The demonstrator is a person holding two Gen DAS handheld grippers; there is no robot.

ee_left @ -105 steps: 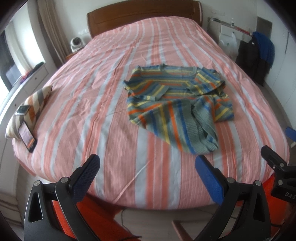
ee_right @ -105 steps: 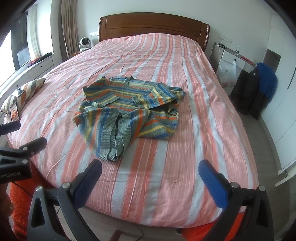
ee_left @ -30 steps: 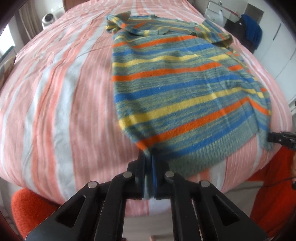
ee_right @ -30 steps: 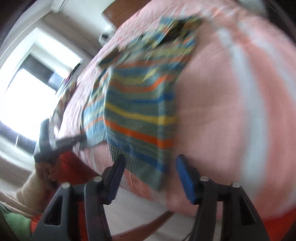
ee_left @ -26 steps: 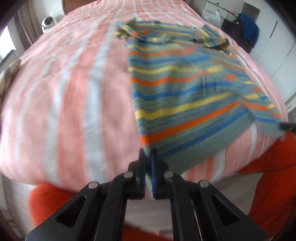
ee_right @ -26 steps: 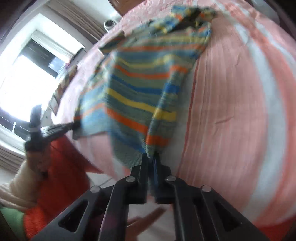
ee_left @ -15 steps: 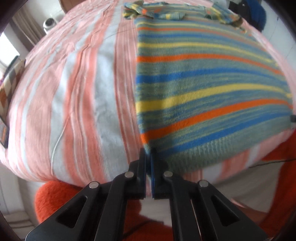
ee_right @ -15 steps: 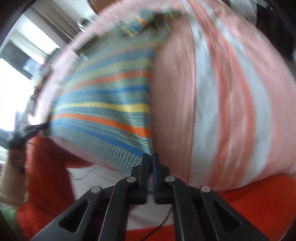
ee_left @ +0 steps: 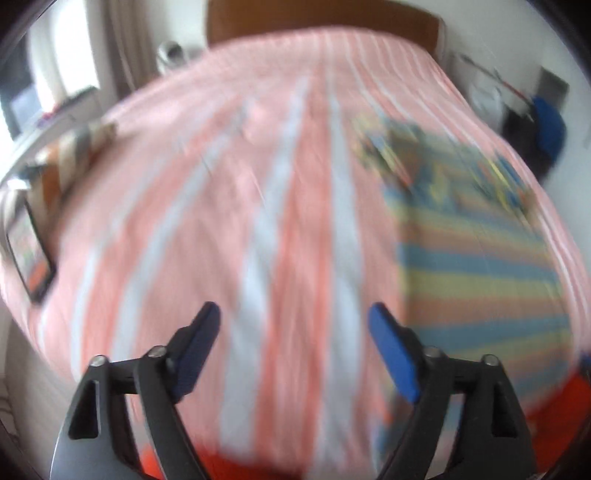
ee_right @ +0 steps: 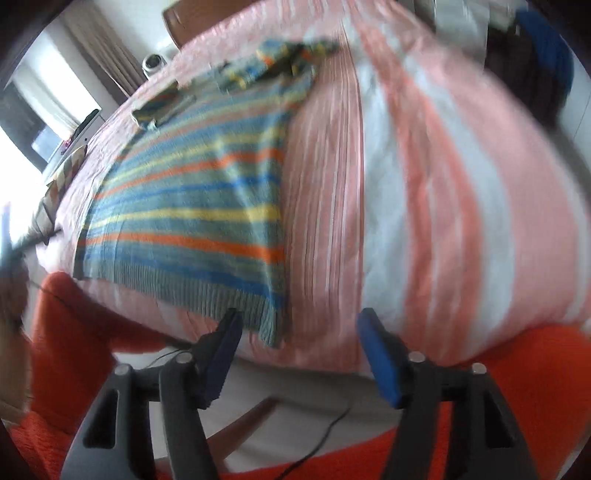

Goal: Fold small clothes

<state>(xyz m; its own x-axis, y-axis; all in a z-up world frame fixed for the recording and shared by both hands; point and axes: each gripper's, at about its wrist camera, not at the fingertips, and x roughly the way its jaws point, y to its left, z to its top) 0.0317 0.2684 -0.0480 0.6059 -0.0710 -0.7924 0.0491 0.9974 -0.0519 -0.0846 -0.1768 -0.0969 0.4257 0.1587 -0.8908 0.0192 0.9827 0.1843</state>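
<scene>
A striped knit sweater (ee_right: 199,206) in blue, yellow, orange and grey lies spread flat on the pink-striped bed (ee_right: 424,192), its ribbed hem at the bed's near edge. In the blurred left wrist view the sweater (ee_left: 476,258) lies to the right. My left gripper (ee_left: 293,314) is open and empty over the bedspread (ee_left: 221,206), left of the sweater. My right gripper (ee_right: 299,319) is open and empty just off the hem's right corner. The sleeves look bunched at the far end.
A striped pillow (ee_left: 70,155) and a phone (ee_left: 29,254) lie at the bed's left edge. A wooden headboard (ee_left: 317,18) stands at the far end. Dark and blue clothes (ee_right: 535,59) hang at the right. An orange rug (ee_right: 517,406) and a cable (ee_right: 317,439) lie below.
Both grippers have let go of the sweater's hem corners and opened. The sweater now lies flat on the bed. The left gripper has swung left, away from it.
</scene>
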